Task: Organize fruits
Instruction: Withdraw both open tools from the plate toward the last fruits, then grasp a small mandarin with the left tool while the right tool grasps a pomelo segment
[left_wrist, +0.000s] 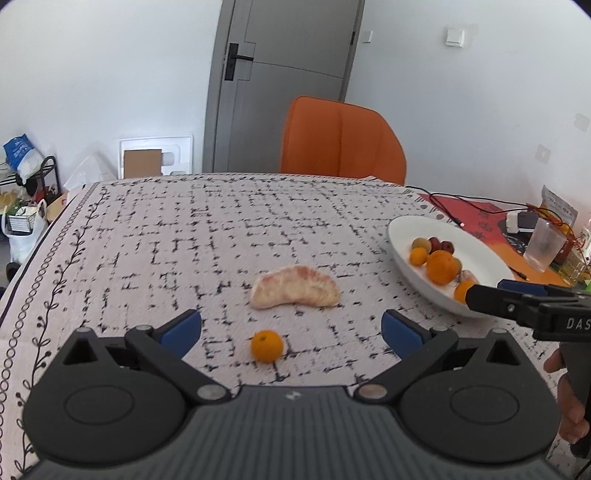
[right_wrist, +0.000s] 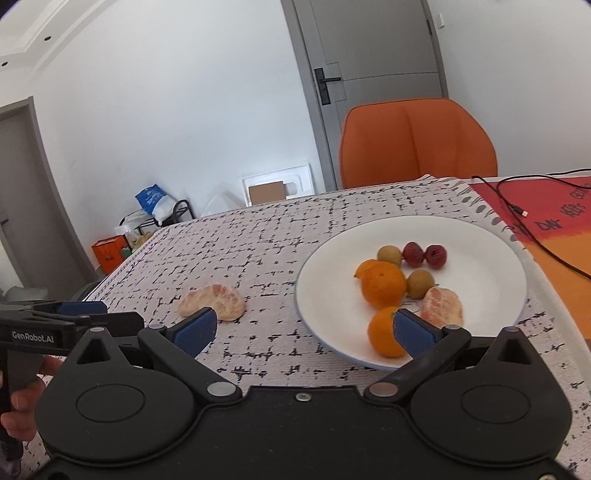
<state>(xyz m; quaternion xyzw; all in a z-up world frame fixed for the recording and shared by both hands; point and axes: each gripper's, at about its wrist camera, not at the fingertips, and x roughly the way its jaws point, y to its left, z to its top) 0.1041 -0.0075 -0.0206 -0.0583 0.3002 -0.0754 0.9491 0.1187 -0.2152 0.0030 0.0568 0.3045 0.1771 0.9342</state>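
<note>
Left wrist view: left gripper (left_wrist: 291, 332), jaws spread wide and holding nothing, hovering over the patterned tablecloth (left_wrist: 147, 240); one small mandarin (left_wrist: 267, 345) lies on the cloth between the blue pads (left_wrist: 183, 330), touching neither. Peeled pomelo segment (left_wrist: 295, 287) on the cloth just beyond the mandarin, apart from it. White plate (left_wrist: 413, 229) to the right, near the table's edge, with the right gripper's fingers reaching over its near rim. Right wrist view: right gripper (right_wrist: 303, 330), jaws likewise released and empty, held above the plate's near rim; right pad in front of a small orange (right_wrist: 384, 334) in the plate. Plate contents: large orange (right_wrist: 382, 284), peeled citrus piece (right_wrist: 441, 306), two brownish-green round fruits (right_wrist: 419, 283), two dark red fruits (right_wrist: 424, 254). Background items: orange chair (right_wrist: 417, 140) behind the table, grey door (left_wrist: 280, 85), black cable (right_wrist: 517, 206) across a red-orange mat (right_wrist: 546, 214), clear plastic cup (left_wrist: 545, 245).
</note>
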